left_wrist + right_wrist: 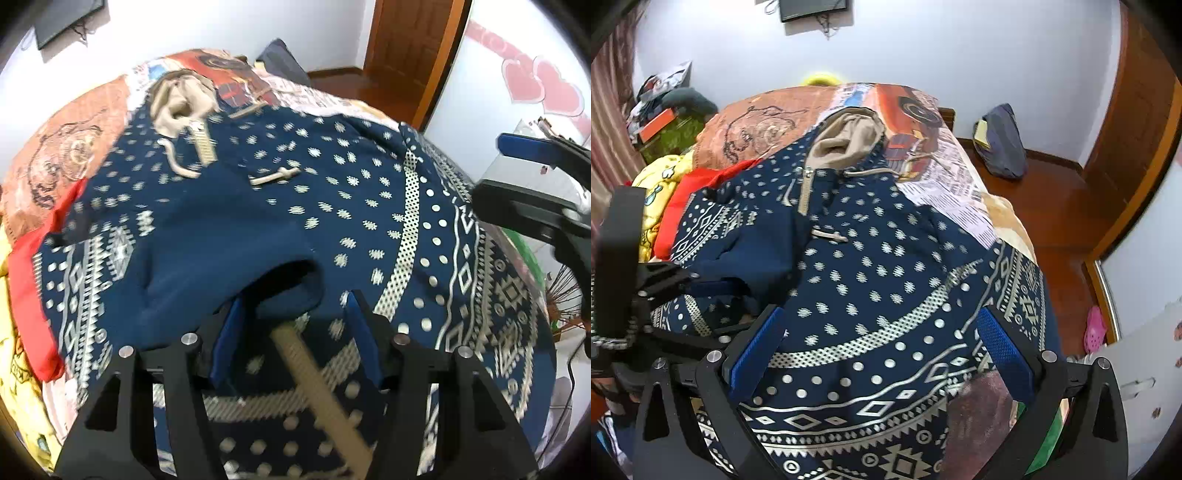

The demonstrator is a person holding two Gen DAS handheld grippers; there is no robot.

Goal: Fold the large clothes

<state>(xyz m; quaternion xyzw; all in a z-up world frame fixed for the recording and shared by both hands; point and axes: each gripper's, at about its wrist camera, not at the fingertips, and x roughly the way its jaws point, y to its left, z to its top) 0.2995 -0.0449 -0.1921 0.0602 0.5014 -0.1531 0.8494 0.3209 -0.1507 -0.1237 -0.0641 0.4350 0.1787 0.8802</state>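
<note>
Navy patterned hooded jacket [871, 280] is lying spread front-up across the bed [757, 118], its beige hood [846, 136] pointing away from both tools toward the far wall, its hem end nearest them; the long axis is running straight ahead from the grippers. Left gripper [291, 325] is sitting low over the jacket's left front panel, jaws apart, with a turned-over flap of plain navy lining [229, 251] and the beige zipper strip [317, 384] lying between them; whether the blue pads [225, 347] are actually touching cloth cannot be told. Right gripper [875, 343] is hovering over the hem end, jaws wide apart and gripping nothing, the dotted band of the jacket showing between. A toggle [829, 235] is lying near the jacket's centre line, beyond both tools. Judgement: the left tool is nearer the open front edge, so it looks better placed to carry that panel across the centre line.
</note>
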